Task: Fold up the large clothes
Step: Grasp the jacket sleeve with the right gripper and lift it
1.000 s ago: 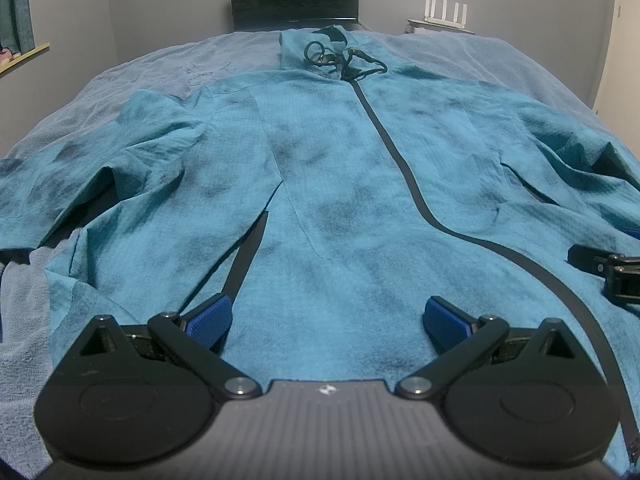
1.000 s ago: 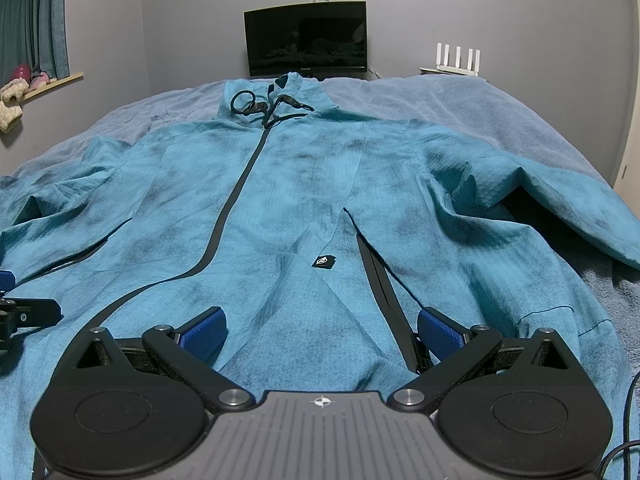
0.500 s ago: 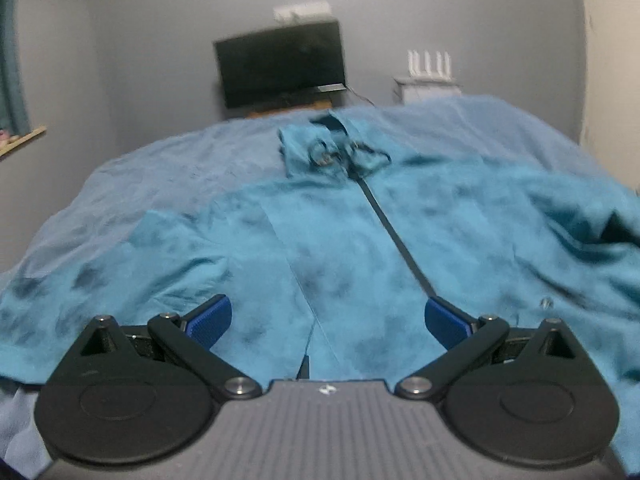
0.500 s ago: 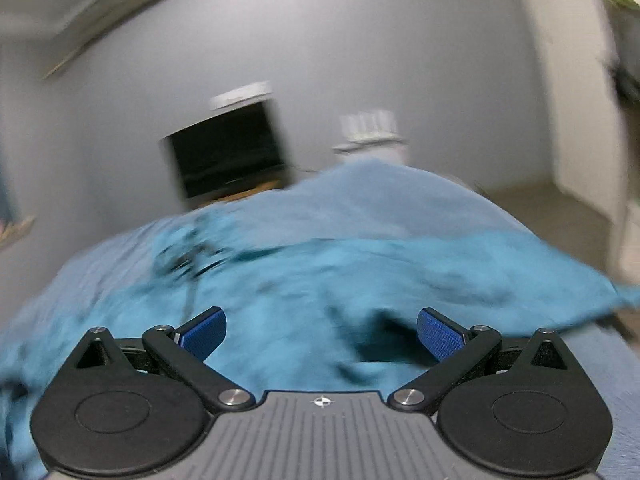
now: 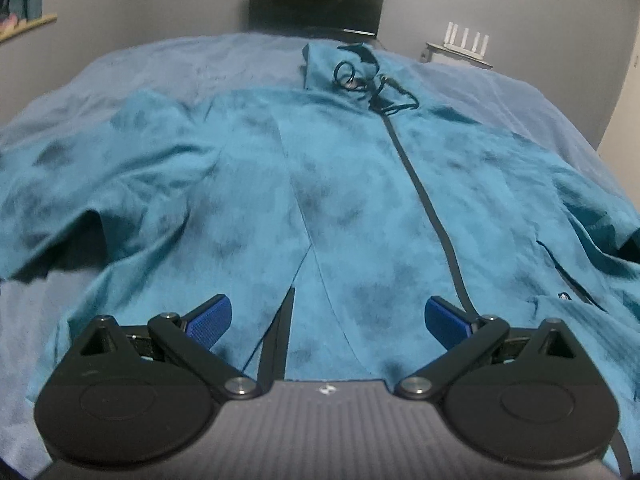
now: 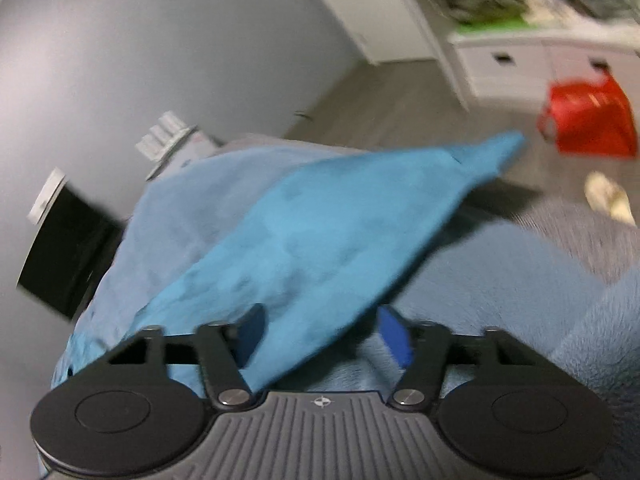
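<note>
Teal jacket (image 5: pixel 340 200) spread face-up and zipped on the grey-blue bedcover (image 5: pixel 160 64), hem just ahead of the left gripper (image 5: pixel 326 316) and hood at the far end, presumably laid flat so the sides can be turned inward. Left gripper spread wide above the hem with nothing between its pads, likely waiting for its own hold. Right gripper (image 6: pixel 324 336) rolled over toward the bed's edge, jaws closing around the sleeve (image 6: pixel 340 236) (blurred, so contact uncertain) that stretches away beyond the fingertips, probably to carry it across the body.
</note>
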### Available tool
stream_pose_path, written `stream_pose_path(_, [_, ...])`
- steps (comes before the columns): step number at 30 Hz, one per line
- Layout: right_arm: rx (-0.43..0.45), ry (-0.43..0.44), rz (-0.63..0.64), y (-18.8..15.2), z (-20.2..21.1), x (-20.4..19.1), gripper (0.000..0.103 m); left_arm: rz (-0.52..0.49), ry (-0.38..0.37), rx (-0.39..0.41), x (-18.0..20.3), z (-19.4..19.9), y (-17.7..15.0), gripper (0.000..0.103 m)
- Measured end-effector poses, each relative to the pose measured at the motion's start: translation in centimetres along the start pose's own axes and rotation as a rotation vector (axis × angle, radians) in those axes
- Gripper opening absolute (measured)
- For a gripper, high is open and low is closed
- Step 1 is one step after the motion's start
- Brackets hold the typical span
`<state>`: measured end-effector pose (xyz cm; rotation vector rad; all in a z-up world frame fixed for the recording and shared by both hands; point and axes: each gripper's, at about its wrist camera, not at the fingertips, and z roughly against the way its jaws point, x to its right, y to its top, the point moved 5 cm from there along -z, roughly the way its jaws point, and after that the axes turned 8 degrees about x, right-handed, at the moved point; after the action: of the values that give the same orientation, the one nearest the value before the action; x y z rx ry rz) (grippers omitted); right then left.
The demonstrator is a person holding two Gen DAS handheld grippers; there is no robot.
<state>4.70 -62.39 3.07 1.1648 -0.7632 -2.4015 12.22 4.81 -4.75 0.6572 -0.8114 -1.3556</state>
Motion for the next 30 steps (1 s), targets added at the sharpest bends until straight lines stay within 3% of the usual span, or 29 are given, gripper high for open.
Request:
stream_pose_path(5, [0.018, -0.020, -0.152, -0.2, -3.9, 2.2, 0.054, -0.009, -0.006, -0.059, 0.4, -1.4, -0.8, 0.103])
stream_pose_path(8, [0.089, 0.006, -0.137, 0.8, -5.3, 1.8, 0.044, -0.012, -0.009, -0.079, 0.5, -2.0, -1.1, 0.103])
stream_pose_path(12, [0.179, 0.077, -0.151, 2.4, -7.5, 1.8, 0.041, 0.012, -0.006, -0.089, 0.2, -2.3, -1.2, 0.103])
stream_pose_path(13, [0.201, 0.092, -0.141, 2.6, -7.7, 1.7, 0.037, 0.020, -0.002, -0.087, 0.1, -2.2, -1.2, 0.103])
stream_pose_path(15, [0.228, 0.110, -0.093, 2.7, -7.8, 1.0, 0.010, 0.029, 0.006, -0.077, 0.0, -2.1, -1.2, 0.103])
stream_pose_path(17, [0.257, 0.120, -0.032, 2.7, -7.0, -0.1, 0.007, 0.026, 0.008, -0.074, 0.1, -2.0, -1.1, 0.103])
stream_pose_path(22, [0.389, 0.221, 0.213, 3.6, -2.0, -7.3, 0.004, -0.012, 0.008, -0.057, 0.6, -1.6, -1.0, 0.103])
stream_pose_path(26, [0.450, 0.391, 0.431, 2.1, 2.3, -15.5, 0.003, -0.016, 0.001, -0.053, 0.6, -1.7, -1.0, 0.103])
stream_pose_path(30, [0.458, 0.568, 0.553, -1.2, 6.6, -23.3, 0.003, 0.007, -0.008, -0.056, 0.2, -1.7, -1.1, 0.103])
